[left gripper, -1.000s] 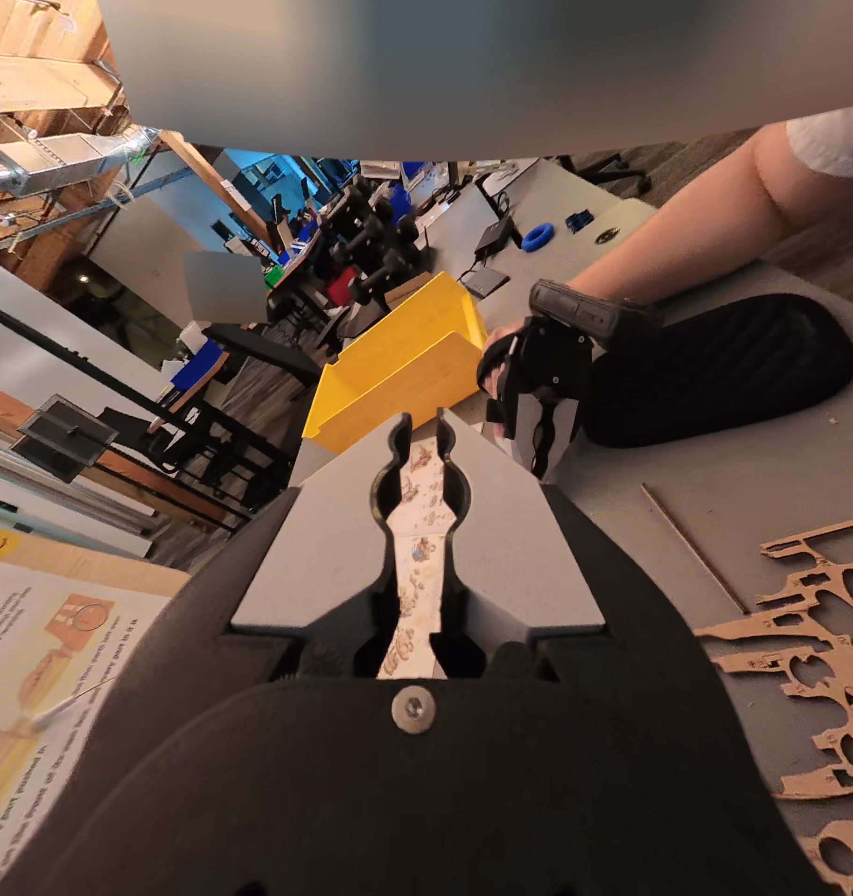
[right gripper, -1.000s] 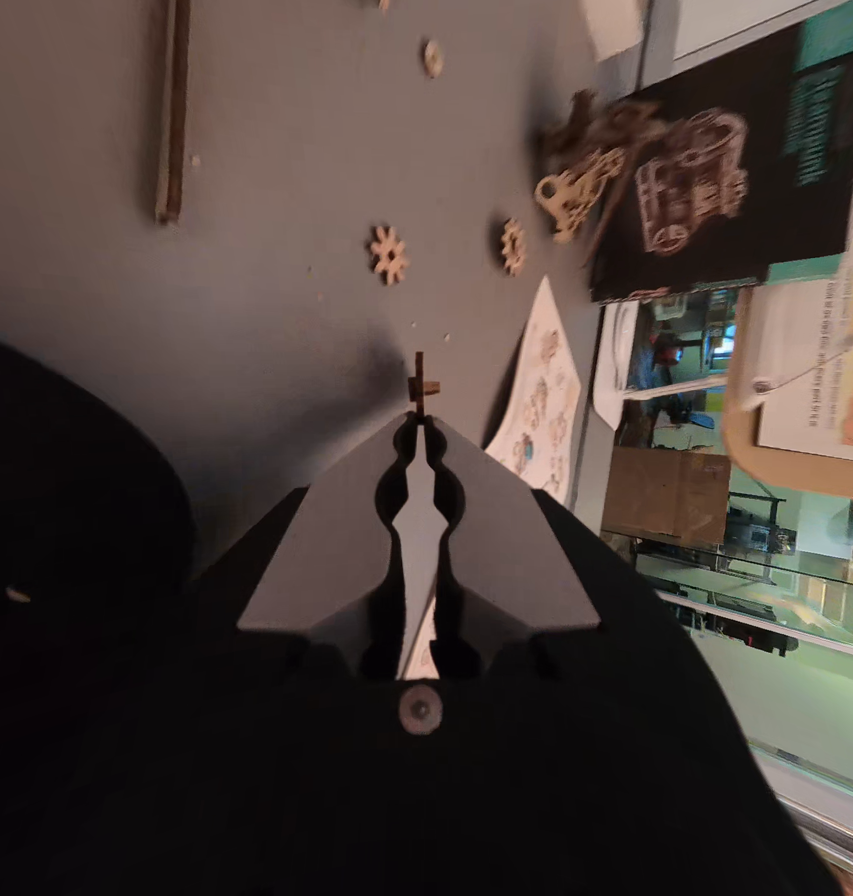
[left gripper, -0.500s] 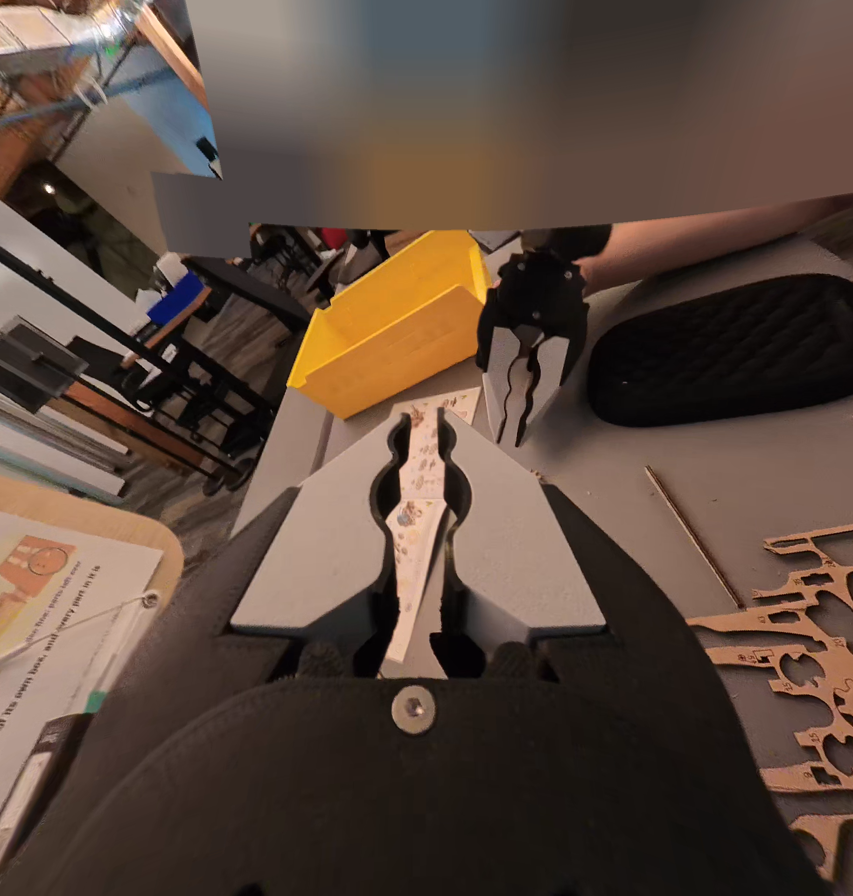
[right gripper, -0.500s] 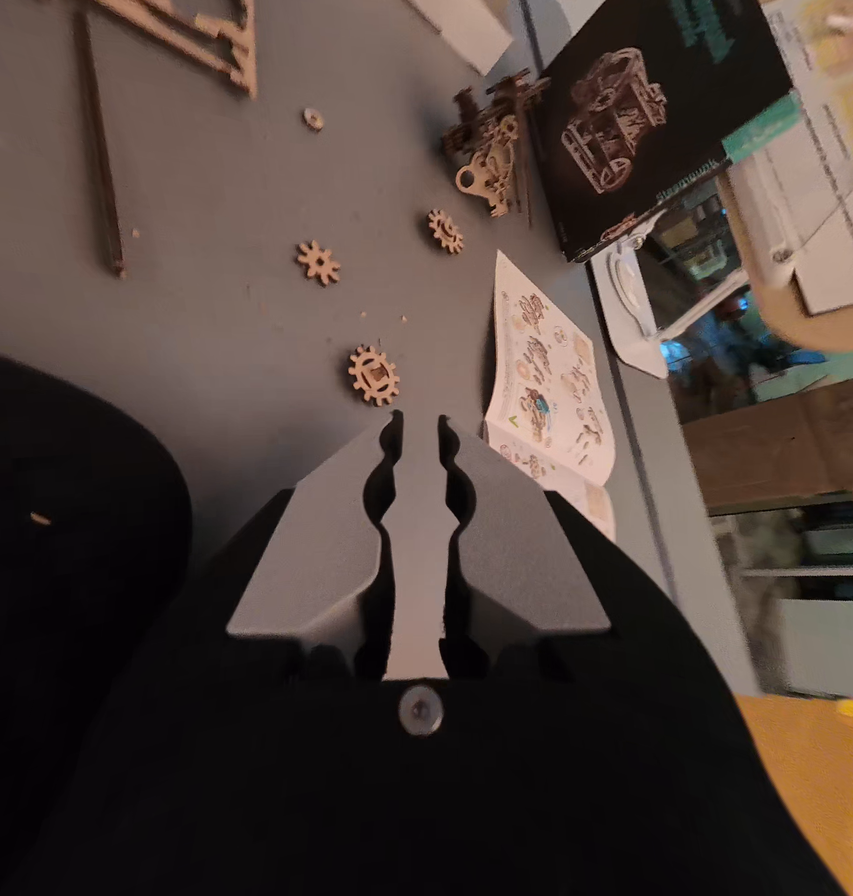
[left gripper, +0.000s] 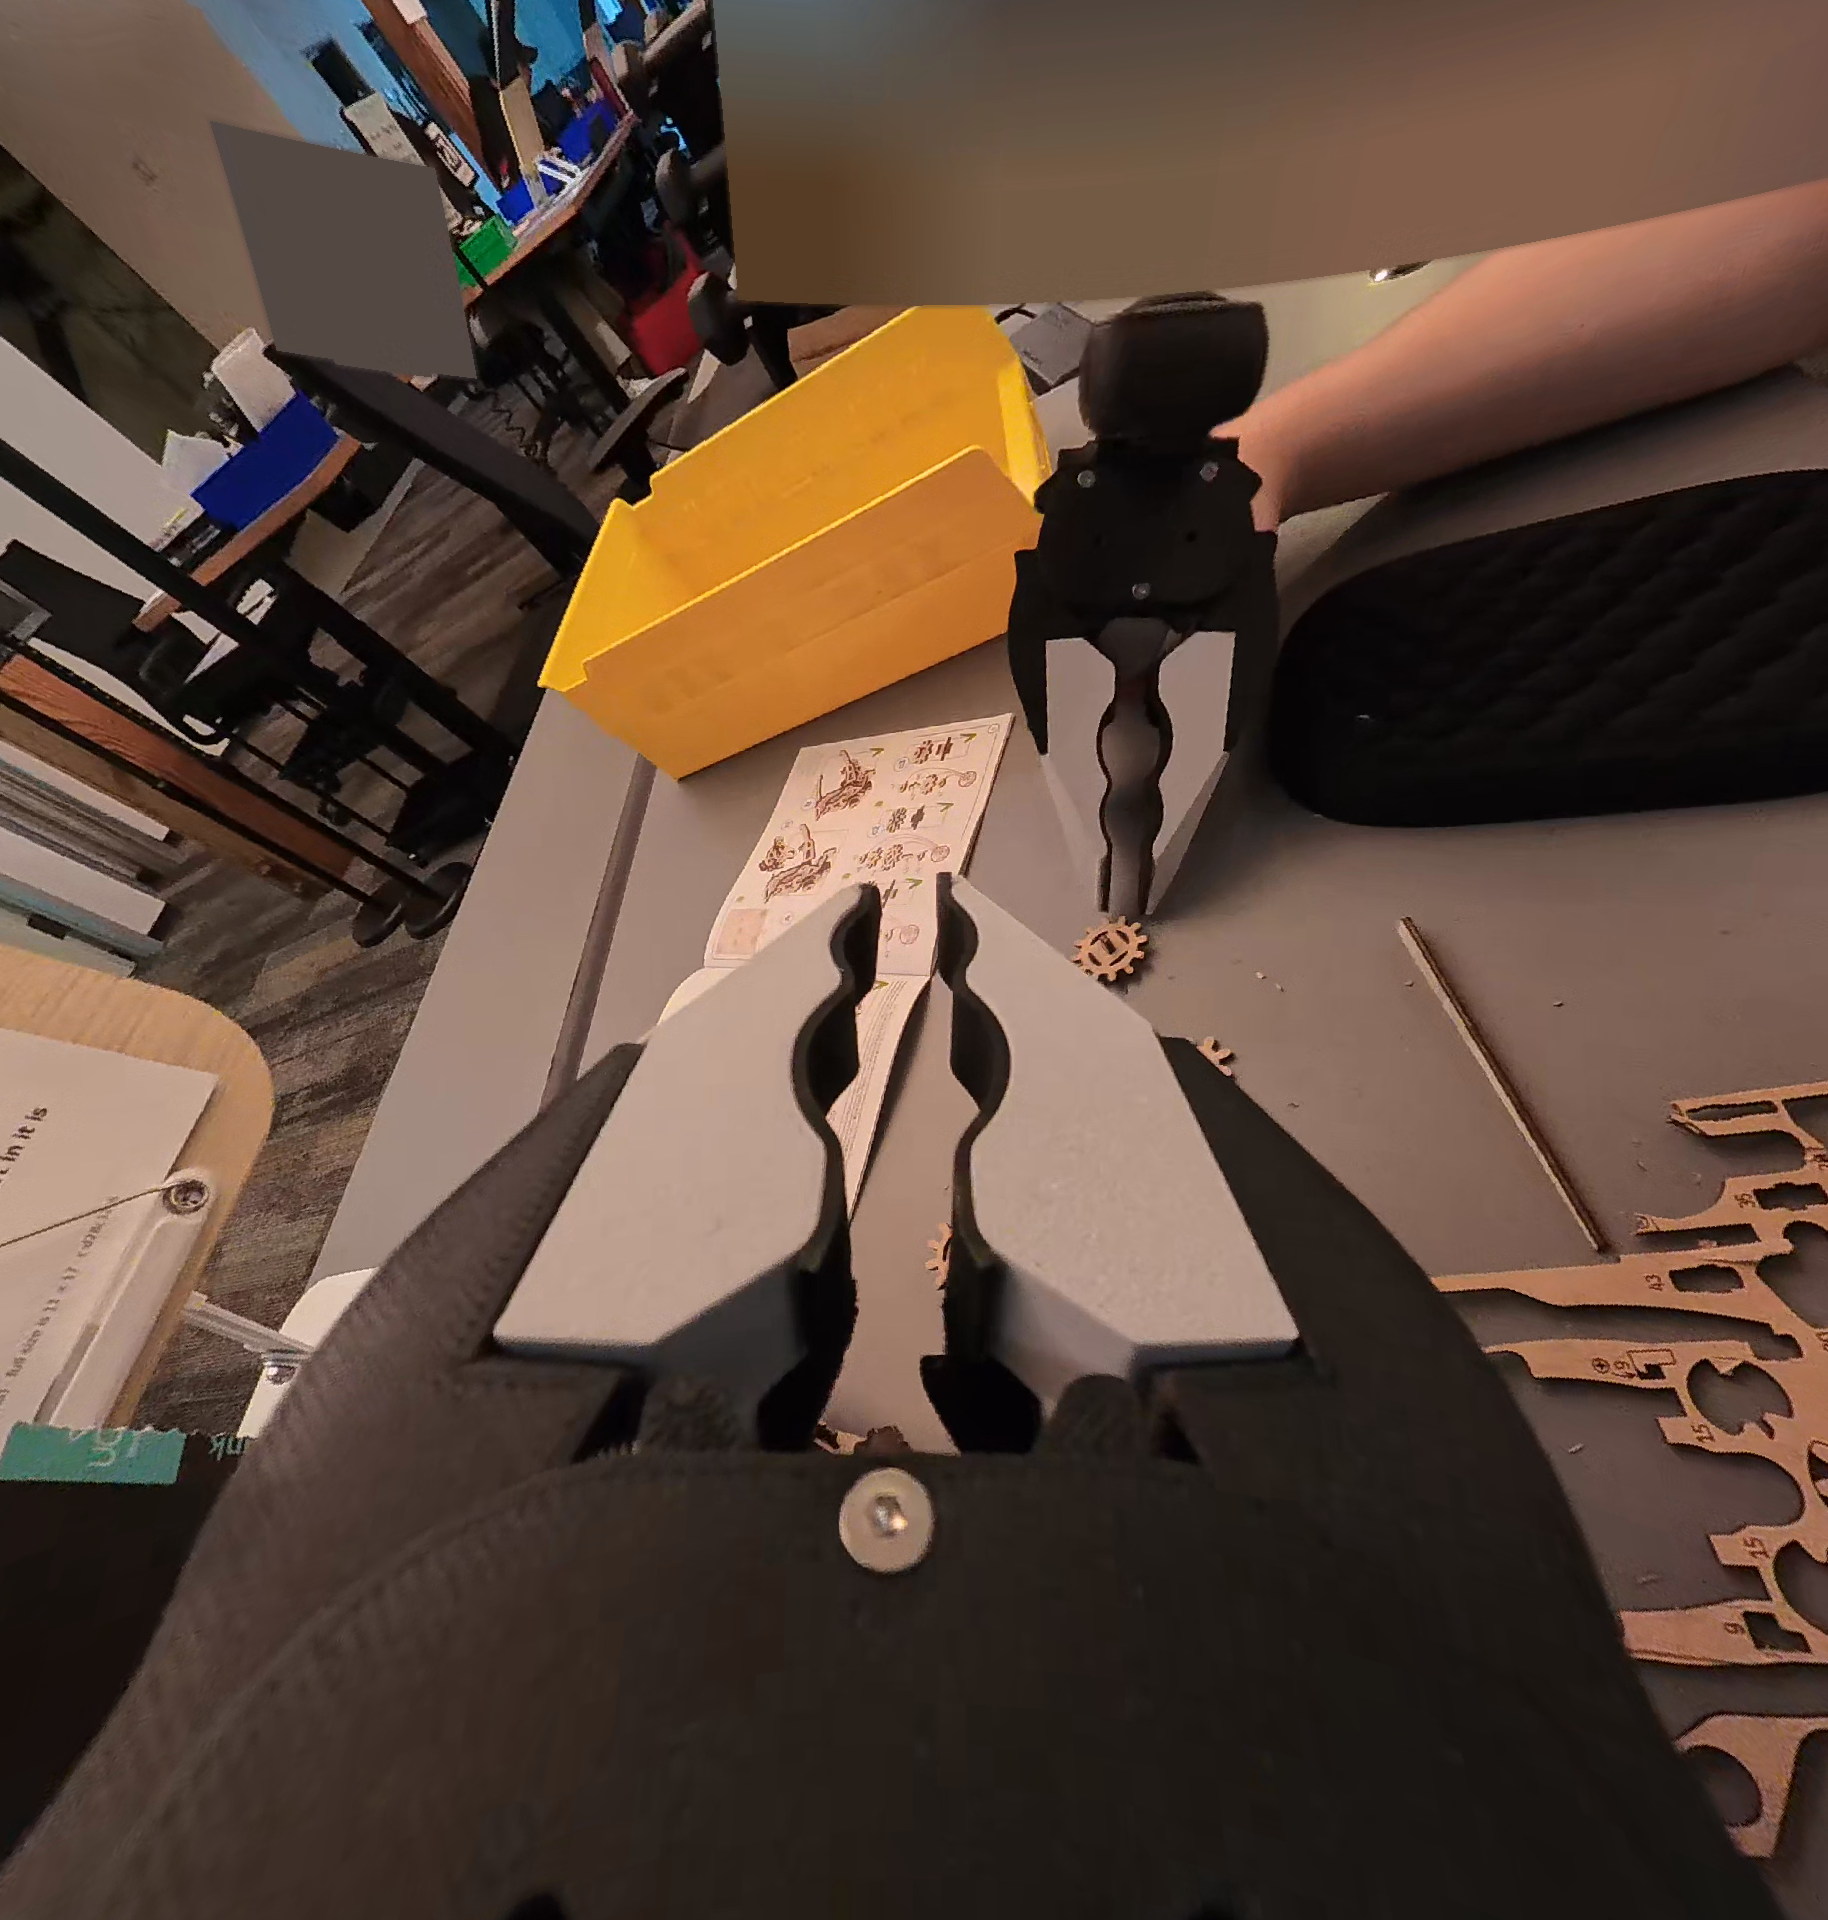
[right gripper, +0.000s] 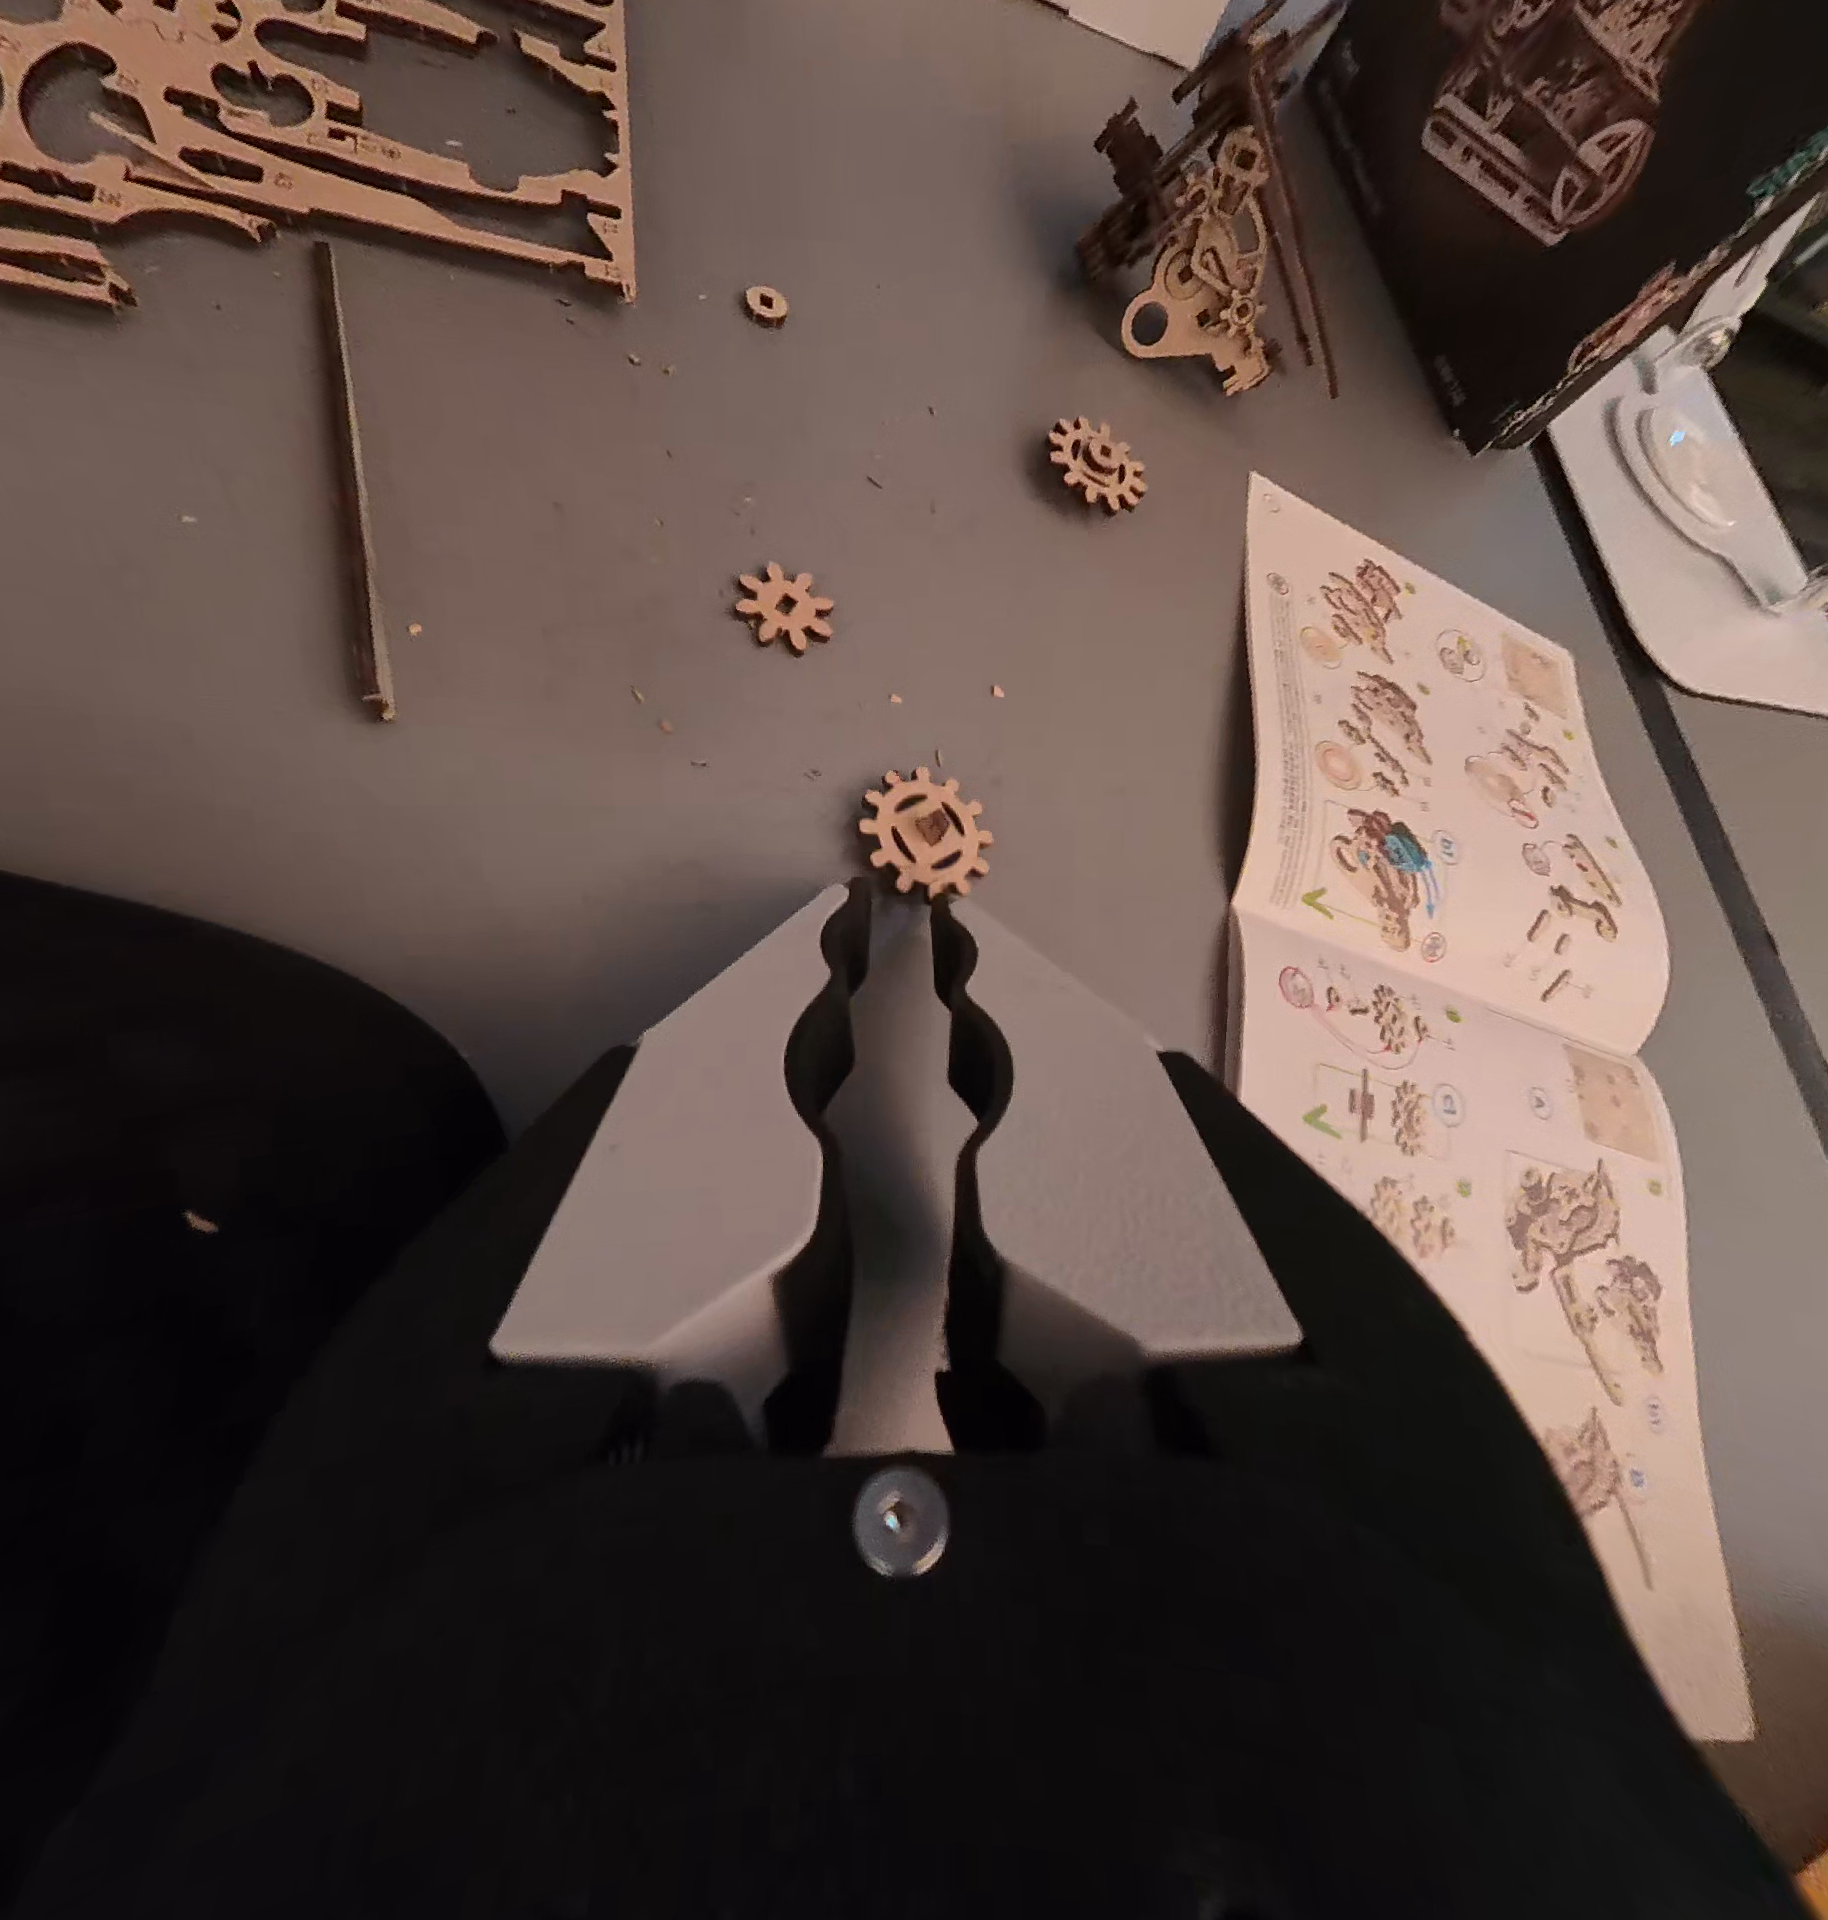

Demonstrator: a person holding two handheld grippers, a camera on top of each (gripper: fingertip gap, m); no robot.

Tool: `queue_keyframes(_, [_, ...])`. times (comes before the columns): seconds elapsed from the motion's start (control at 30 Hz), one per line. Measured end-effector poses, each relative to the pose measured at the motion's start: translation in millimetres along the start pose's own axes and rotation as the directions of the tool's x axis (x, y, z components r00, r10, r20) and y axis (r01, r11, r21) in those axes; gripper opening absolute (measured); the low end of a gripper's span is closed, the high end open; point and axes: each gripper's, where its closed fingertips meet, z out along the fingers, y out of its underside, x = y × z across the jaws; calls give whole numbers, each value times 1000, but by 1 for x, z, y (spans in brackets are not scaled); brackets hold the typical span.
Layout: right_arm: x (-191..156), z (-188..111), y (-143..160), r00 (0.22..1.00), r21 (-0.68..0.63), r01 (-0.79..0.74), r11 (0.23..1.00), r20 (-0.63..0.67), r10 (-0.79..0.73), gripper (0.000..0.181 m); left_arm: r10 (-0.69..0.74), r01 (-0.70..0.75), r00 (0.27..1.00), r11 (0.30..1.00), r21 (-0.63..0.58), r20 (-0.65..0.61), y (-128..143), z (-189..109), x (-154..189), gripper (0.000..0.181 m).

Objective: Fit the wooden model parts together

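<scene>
Wooden model parts lie scattered on the grey table (right gripper: 536,499): a toothed gear (right gripper: 924,833) flat just past the tips of my right gripper (right gripper: 899,896), a small star-shaped gear (right gripper: 783,608) and another gear (right gripper: 1096,464) farther out, and a half-built assembly (right gripper: 1196,260) beside a dark box (right gripper: 1575,177). My right fingers (right gripper: 723,1132) stand slightly parted with nothing between them, their tips at the near gear's edge. I cannot tell whether they touch it. My left gripper (left gripper: 908,904) is also a little open and empty, hovering over the open instruction booklet (left gripper: 874,821). A punched-out wooden sheet (right gripper: 286,135) and a thin stick (right gripper: 354,488) lie to the side. A yellow bin (left gripper: 816,561) sits behind the booklet, near a black pad (left gripper: 1596,644).
</scene>
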Motion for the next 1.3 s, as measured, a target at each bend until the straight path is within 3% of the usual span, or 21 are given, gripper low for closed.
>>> queue_keyframes(0.2, [-12, -1, -4, 997, 11, -14, 1000, 70, 13, 10, -5, 5, 1000, 1000, -8, -2, 5, 0, -1, 8])
queue_keyframes(0.43, [11, -5, 0, 996, 26, -86, 996, -30, 87, 16, -26, 25, 999, 999, -39, -22, 16, 10, 3, 7])
queue_keyframes(0.6, [-2, 2, 2, 978, -36, -194, 980, 66, 196, 23, -18, 17, 999, 998, -61, -29, 20, 13, 4, 7])
queue_keyframes(0.77, [-15, 2, -4, 969, -32, -196, 980, 143, 199, 22, -13, 12, 1000, 998, -61, -15, 19, 10, 1, 7])
queue_keyframes(0.97, [-13, -5, -5, 961, 3, -233, 973, 158, 229, 22, -8, 7, 1000, 997, -76, -10, 22, 8, 0, 7])
queue_keyframes(1.1, [-10, -12, 4, 964, -7, -226, 974, 142, 224, 22, 17, -19, 1000, 991, -133, -15, 32, 9, 1, 7])
queue_keyframes(1.3, [15, -18, 14, 996, -31, -10, 999, -89, 8, 23, 34, -58, 994, 969, -240, -103, 53, 14, 18, 6])
